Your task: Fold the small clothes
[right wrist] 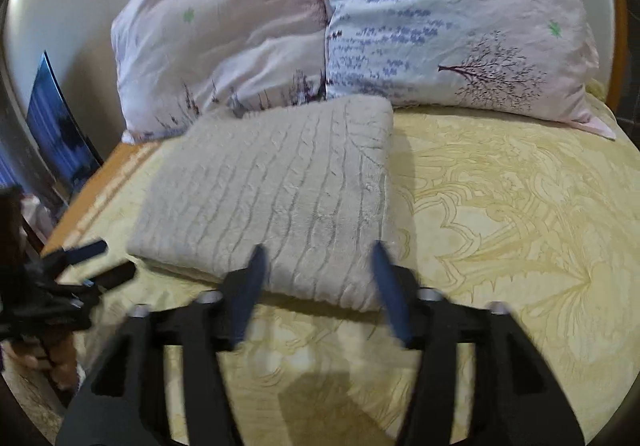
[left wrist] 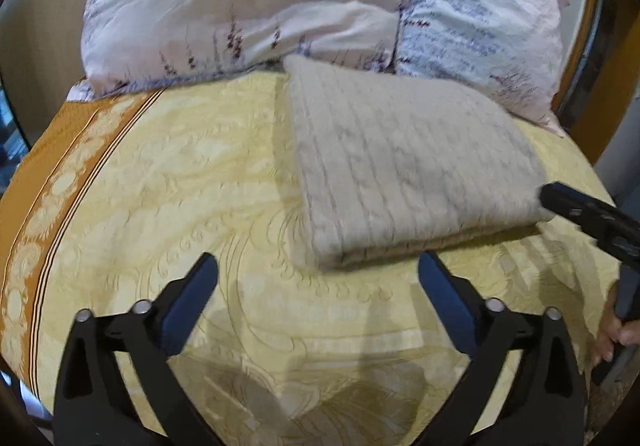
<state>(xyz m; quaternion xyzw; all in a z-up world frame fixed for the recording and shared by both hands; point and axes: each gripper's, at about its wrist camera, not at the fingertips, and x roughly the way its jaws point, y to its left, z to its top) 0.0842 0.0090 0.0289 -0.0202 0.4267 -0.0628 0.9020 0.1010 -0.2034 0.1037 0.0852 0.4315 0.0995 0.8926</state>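
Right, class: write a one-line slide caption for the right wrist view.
Open right gripper poised at the near edge of a folded grey knit garment on a yellow bedspread, pillows behind.

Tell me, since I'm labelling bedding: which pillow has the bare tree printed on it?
The right-hand pillow, bluish with rows of purple marks and a dark tree; the left pillow is plain pink.

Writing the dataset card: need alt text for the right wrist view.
A folded beige knit garment lies on a yellow patterned bedspread, just ahead of the open right gripper. Two floral pillows sit behind it; the left gripper shows at the left edge.
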